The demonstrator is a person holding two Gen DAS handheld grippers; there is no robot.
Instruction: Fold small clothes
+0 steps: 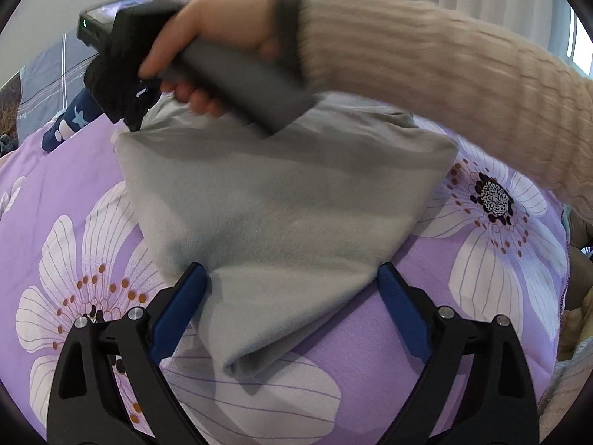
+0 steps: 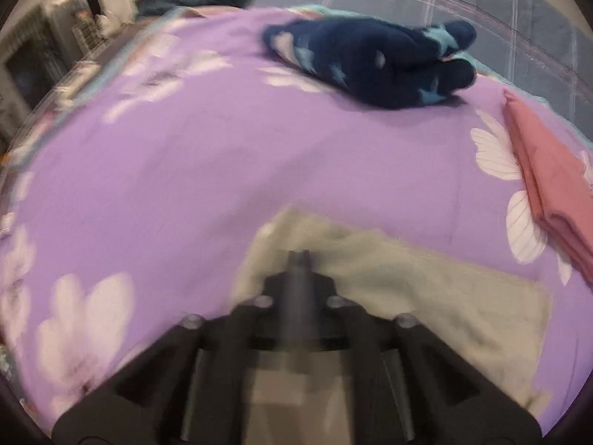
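Right gripper pinching grey cloth's far corner; left gripper wide at near end.

Grey cloth (image 1: 281,215) lies on the purple floral bed (image 1: 463,296), long axis running away from left gripper (image 1: 292,278), jaws wide w/ cloth's near end between them, pads not pressing. Right gripper (image 2: 298,256) is clamped on far corner. Navy garment (image 2: 370,63) lies beyond the cloth.

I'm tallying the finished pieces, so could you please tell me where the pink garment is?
The pink garment lies folded at the right edge of the right wrist view, on the purple floral bedspread, right of the navy starred garment.
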